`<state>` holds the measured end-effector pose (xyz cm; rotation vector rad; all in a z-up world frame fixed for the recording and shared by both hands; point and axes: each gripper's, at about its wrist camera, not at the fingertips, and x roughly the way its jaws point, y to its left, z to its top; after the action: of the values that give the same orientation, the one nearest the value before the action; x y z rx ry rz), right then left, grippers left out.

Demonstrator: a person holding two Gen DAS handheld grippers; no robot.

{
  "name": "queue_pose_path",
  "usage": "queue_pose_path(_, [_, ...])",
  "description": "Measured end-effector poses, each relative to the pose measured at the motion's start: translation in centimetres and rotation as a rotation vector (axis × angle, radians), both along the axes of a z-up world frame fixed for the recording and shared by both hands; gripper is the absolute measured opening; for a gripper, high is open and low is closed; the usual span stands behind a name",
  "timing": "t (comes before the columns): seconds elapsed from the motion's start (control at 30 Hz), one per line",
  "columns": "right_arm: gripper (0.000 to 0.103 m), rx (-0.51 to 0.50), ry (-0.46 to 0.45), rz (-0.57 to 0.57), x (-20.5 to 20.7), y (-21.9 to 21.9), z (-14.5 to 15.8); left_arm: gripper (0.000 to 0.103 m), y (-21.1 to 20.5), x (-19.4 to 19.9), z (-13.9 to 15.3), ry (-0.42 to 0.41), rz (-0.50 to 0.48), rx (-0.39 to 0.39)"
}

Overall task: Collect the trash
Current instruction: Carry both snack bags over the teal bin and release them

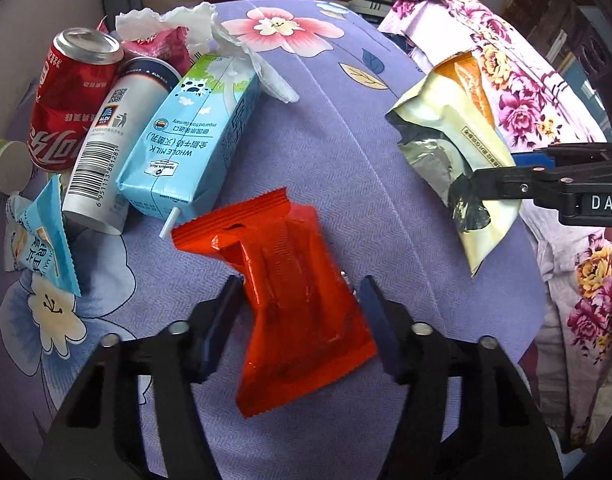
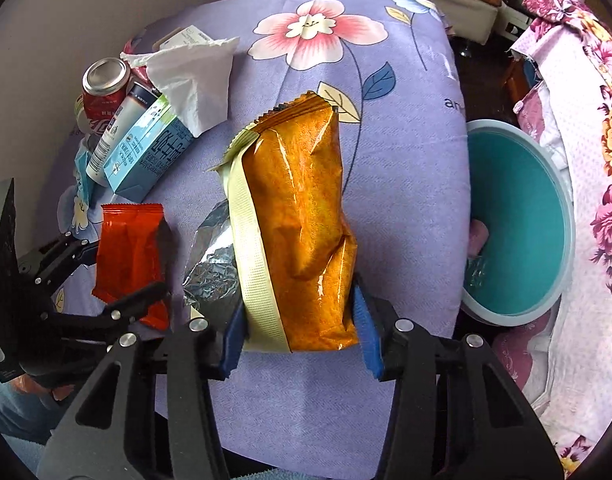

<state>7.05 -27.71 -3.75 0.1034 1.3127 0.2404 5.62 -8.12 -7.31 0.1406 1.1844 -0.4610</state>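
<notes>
Right, left gripper [image 1: 300, 300] straddles the flat glossy red foil snack wrapper [image 1: 294, 280], pads pinching its waist; looks clamped. Right gripper [image 2: 298, 332] is closed on the lower end of the puffy orange-and-cream crisp bag [image 2: 302, 216], torn silver lining showing at 9 o'clock. Both are light, crinkly and slick, I'd guess near-empty; grip across the middle or a sealed seam, the film will collapse and slide. Round teal plastic bin [image 2: 561, 216] sits at 3 o'clock of the crisp bag, off the purple floral cloth [image 2: 405, 200]; inside only a pale scrap and clear film that I can make out. Far at 10 o'clock: blue milk carton [image 1: 186, 136], silver can [image 1: 106, 148], crushed red cola can [image 1: 66, 100], white tissue [image 1: 226, 40]
</notes>
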Motion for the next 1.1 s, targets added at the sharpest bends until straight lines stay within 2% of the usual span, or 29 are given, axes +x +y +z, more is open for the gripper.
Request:
queue_pose_path(0.03, [0.045,-0.003,-0.008,-0.009,-0.2,-0.4,0.2,0.041,0.1,0.1,0.1,0.003,0.008,-0.008])
queue_pose_path(0.2, [0.045,-0.006,-0.055,-0.064,0.0,-4.0,1.2,0.032,-0.3,-0.1,2.1,-0.07,0.029,0.022])
queue_pose_path(0.37, [0.045,0.01,-0.099,-0.14,-0.5,-7.7,2.1,0.032,-3.5,0.6,4.8,-0.125,-0.034,0.029])
queue_pose_path(0.57, [0.045,-0.006,-0.148,-0.268,-1.0,-14.1,2.9,0.032,-11.8,2.2,6.8,-0.171,-0.169,0.011])
queue_pose_path(0.83, [0.045,-0.045,-0.161,-0.395,-2.1,-21.0,2.5,0.032,-22.5,3.9,4.8,-0.12,-0.313,-0.013])
queue_pose_path(1.1, [0.046,-0.058,-0.125,-0.44,-1.5,-23.9,0.3,0.033,-27.0,6.0,1.9,-0.082,-0.348,0.015])
